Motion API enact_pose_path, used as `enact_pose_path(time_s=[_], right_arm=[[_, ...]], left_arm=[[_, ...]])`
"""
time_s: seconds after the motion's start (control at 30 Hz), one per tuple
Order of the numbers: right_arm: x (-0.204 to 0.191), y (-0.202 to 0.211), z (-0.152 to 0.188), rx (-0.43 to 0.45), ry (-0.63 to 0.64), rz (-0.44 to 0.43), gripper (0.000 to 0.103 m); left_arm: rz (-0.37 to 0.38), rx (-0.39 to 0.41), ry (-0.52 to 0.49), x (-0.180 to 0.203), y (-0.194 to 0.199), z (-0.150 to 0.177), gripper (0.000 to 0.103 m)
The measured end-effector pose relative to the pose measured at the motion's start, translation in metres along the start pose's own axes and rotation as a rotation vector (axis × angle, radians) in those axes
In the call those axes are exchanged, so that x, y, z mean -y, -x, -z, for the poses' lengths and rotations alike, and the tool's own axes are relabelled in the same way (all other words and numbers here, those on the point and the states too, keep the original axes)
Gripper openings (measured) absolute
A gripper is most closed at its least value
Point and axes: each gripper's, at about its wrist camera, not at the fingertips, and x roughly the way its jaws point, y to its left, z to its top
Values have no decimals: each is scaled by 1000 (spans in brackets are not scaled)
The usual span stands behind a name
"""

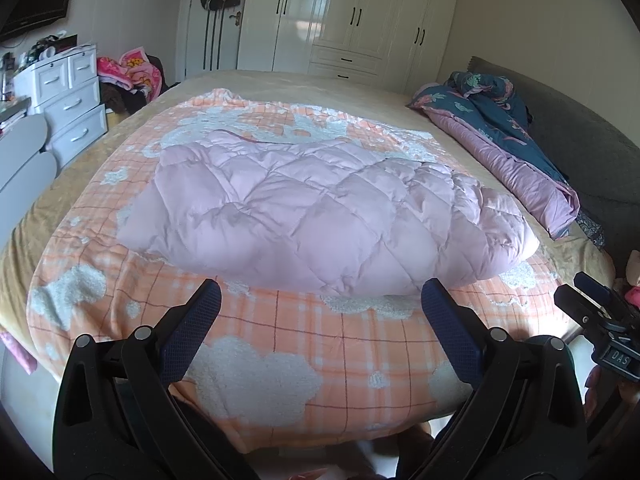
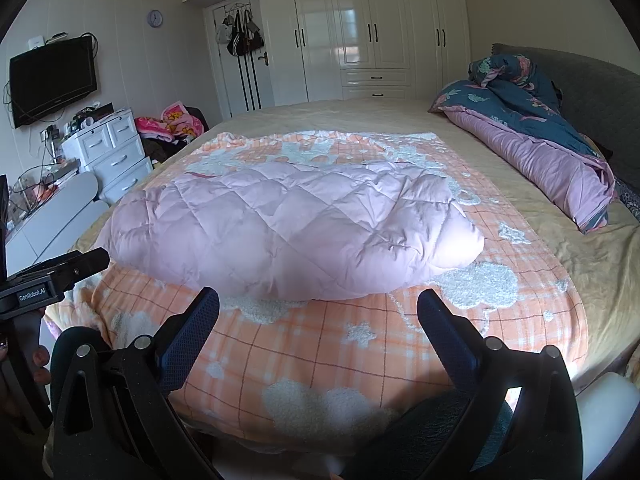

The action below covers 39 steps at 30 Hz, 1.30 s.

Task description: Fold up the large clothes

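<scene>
A pink quilted down coat (image 1: 320,208) lies folded in a puffy bundle on an orange plaid blanket with white clouds (image 1: 304,344) spread over the bed. It also shows in the right wrist view (image 2: 288,228), on the same blanket (image 2: 320,344). My left gripper (image 1: 320,300) is open and empty, held above the blanket's near part, short of the coat. My right gripper (image 2: 318,308) is open and empty, also just short of the coat's near edge. The right gripper's body (image 1: 600,320) shows at the right edge of the left wrist view; the left one's body (image 2: 48,280) at the left of the right wrist view.
A rolled blue floral and purple quilt (image 2: 532,136) lies at the bed's right by the grey headboard (image 2: 600,88). White wardrobes (image 2: 360,32) stand behind. A white drawer chest (image 2: 112,148), a clothes pile (image 2: 172,124) and a wall TV (image 2: 52,80) are at the left.
</scene>
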Motion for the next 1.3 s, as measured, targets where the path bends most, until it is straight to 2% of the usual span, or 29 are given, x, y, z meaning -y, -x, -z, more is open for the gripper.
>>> enact_pose_path(time_s=[1.3], right_arm=[[-1, 2, -1, 5, -1, 2, 99]], left_arm=[[-7, 2, -10, 0, 2, 1, 94]])
